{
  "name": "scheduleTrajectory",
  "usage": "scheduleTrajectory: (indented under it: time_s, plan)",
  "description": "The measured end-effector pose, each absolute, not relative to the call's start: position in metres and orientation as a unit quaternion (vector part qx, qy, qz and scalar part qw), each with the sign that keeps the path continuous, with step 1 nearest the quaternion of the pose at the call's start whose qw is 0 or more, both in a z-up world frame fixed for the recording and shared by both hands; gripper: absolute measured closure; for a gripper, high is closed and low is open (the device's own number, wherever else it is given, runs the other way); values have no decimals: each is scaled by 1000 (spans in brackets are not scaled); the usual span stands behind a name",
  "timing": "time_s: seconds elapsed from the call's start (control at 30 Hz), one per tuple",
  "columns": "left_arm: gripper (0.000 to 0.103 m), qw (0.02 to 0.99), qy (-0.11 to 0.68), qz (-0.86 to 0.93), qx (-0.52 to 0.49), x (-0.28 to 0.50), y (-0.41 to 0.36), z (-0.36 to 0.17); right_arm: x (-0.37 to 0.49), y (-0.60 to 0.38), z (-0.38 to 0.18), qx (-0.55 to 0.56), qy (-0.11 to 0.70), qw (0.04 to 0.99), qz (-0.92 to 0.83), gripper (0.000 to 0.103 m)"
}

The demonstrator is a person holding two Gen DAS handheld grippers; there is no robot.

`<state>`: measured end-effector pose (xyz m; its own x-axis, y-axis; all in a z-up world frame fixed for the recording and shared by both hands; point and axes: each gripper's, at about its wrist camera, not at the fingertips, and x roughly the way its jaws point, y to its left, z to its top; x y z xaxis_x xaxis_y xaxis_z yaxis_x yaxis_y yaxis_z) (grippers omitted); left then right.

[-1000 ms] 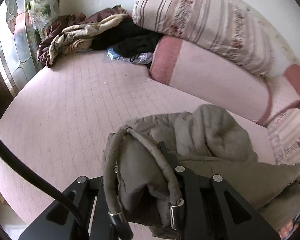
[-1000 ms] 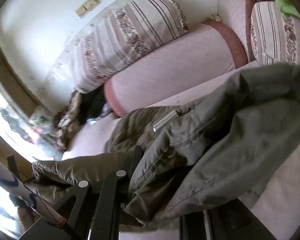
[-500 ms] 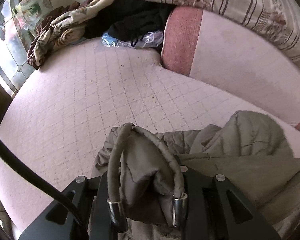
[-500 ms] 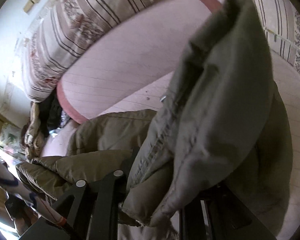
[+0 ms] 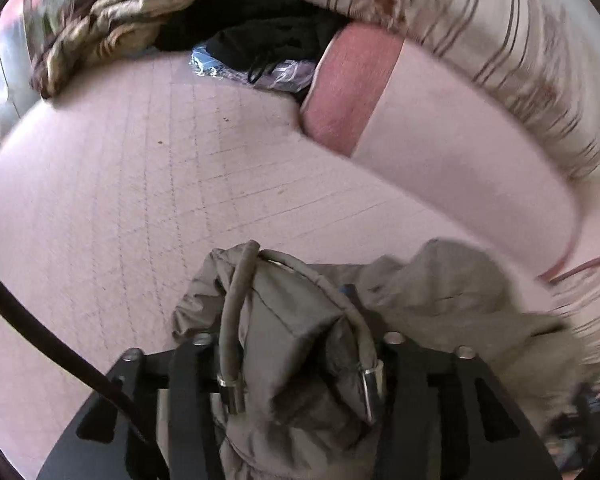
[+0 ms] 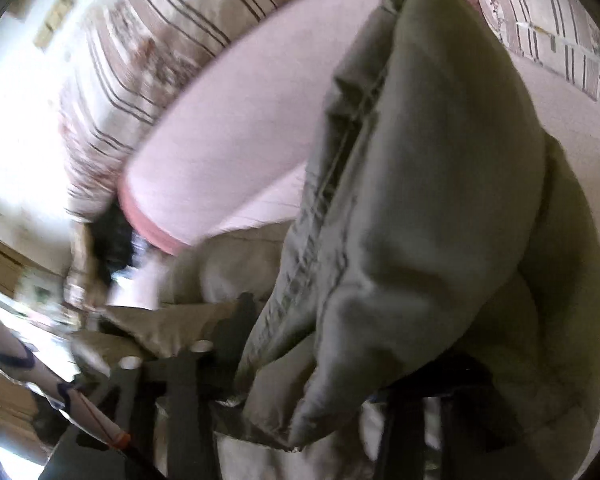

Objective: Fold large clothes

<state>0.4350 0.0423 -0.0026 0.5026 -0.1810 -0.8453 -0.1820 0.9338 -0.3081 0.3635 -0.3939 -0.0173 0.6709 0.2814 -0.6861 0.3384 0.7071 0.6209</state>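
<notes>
1. Since the earlier frame, both views have closed in on the olive jacket, which now fills more of each lower frame.
2. Left tool, lower centre: clenched on the jacket's bunched fabric and drawcord.
3. Right tool, lower centre: clenched on a hanging jacket fold.
4. Pink quilted bed lies beneath; bolster at upper right.

Left wrist view looks down close over the quilted pink seat toward far cushions; right wrist view, tilted and nearer, faces the same pink bolster and olive jacket.
</notes>
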Motion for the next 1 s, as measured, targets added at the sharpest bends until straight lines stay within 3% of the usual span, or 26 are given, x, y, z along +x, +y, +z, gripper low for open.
scheduleTrajectory:
  time_s: [0.07, 0.13, 0.3, 0.47, 0.8, 0.87, 1.0]
  plan:
    - [44, 842, 488, -26, -228, 425, 55, 14, 354, -397, -4, 396, 385, 834, 0, 19]
    - [36, 846, 468, -37, -254, 414, 62, 29, 342, -398, 14, 388, 362, 848, -3, 12]
    - [31, 861, 438, -53, -251, 396, 54, 63, 326, -386, 51, 316, 346, 883, -9, 11]
    - [31, 890, 439, -38, -119, 381, -10, 60, 321, -355, 49, 214, 370, 903, -34, 11]
    - [30, 874, 485, -14, 33, 424, -110, -31, 364, -327, -23, 82, 434, 894, -84, 11]
    - [19, 869, 494, -4, 32, 437, -110, -46, 377, -332, -37, 77, 440, 890, -88, 11]
    - [7, 871, 491, 7, 28, 465, -106, -60, 399, -354, -55, 116, 443, 885, -88, 8]
